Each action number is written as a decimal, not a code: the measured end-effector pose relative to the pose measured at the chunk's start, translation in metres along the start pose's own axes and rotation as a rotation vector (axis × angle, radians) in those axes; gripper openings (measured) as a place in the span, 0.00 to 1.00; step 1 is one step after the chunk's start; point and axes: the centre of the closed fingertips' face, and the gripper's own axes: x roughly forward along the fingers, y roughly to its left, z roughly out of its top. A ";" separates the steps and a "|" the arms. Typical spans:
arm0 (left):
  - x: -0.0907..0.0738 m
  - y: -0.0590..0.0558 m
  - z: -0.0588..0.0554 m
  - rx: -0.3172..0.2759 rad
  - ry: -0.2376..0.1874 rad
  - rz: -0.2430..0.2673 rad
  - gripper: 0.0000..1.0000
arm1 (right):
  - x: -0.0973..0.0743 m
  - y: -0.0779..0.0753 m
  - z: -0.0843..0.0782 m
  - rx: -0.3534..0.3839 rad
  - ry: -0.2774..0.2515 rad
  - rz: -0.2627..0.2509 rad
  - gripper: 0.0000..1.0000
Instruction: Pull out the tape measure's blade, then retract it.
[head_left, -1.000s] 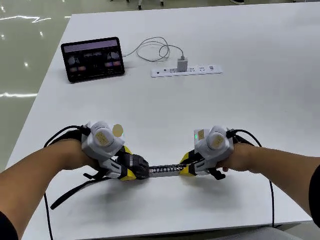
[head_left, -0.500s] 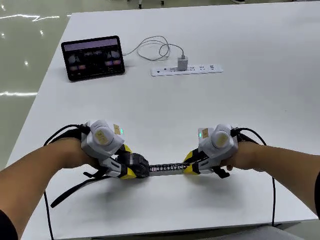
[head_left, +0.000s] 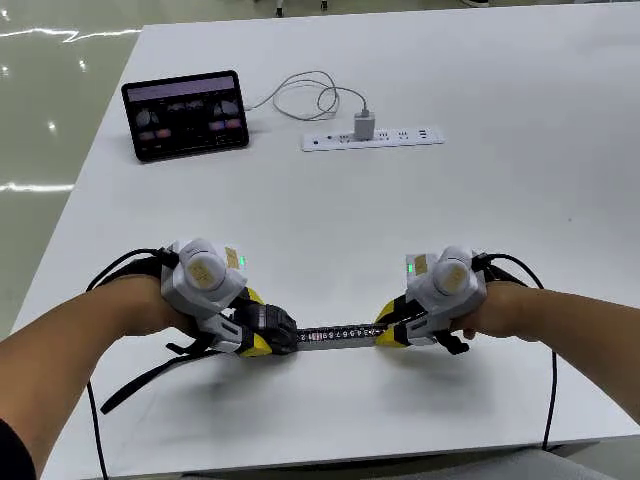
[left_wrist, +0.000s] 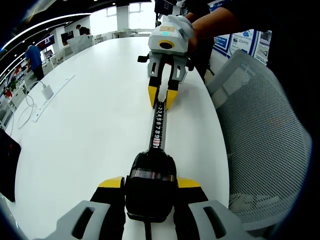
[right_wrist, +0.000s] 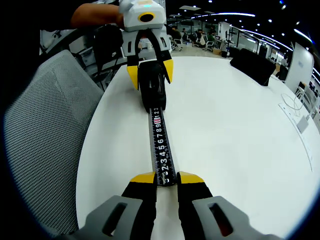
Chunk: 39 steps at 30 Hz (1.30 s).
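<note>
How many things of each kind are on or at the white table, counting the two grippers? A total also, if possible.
grippers: 2 (left gripper, right gripper)
tape measure: 1
tablet: 1
power strip: 1
charger: 1
cable: 1
total: 7

Left gripper (head_left: 262, 325) clamped on black tape measure case (head_left: 277, 328), blade (head_left: 335, 334) stretched right of case, right gripper (head_left: 383, 328) pinching its tip

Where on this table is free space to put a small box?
Free: the middle between power strip and tape measure, and the right side of the table. Crowded: the near edge, at the left gripper and right gripper, and around the tablet.
</note>
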 end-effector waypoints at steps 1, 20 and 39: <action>0.000 0.000 0.000 -0.002 -0.001 0.001 0.33 | 0.000 0.000 0.000 0.000 0.000 0.000 0.11; 0.001 0.000 0.000 0.000 0.001 -0.003 0.33 | -0.010 -0.002 -0.011 0.004 0.005 -0.002 0.10; 0.001 -0.001 0.001 -0.002 -0.001 -0.002 0.33 | -0.023 -0.005 -0.025 0.028 0.006 -0.006 0.11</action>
